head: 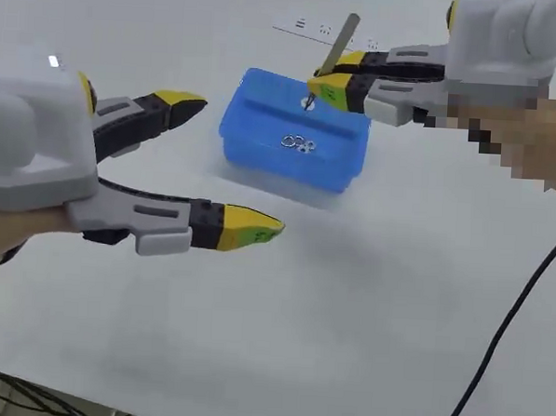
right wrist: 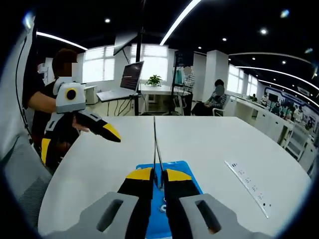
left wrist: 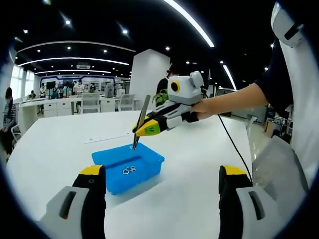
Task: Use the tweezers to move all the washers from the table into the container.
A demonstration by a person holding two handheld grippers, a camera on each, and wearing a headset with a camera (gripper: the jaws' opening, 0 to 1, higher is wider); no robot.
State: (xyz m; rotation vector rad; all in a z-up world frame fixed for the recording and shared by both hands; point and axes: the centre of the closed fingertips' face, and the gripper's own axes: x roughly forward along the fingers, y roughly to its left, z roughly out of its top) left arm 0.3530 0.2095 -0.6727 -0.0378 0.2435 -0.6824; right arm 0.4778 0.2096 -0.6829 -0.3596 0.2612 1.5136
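Right then, the tweezers were gripped between the jaws of the right gripper, which was squeezed narrow on them. The tweezers were tilted, and their tips were pointed down into the blue container, near its far wall. Something tiny and shiny was seen at the tips, but whether it was a washer could not be told. A small bunch of washers was seen on the bottom of the container, close together in the middle. The container was set on the white worktop. The left gripper was spread wide, with nothing between its jaws. It was held above the worktop, near the left side of the container as seen in the head view. A black cable was laid across the worktop on the right.
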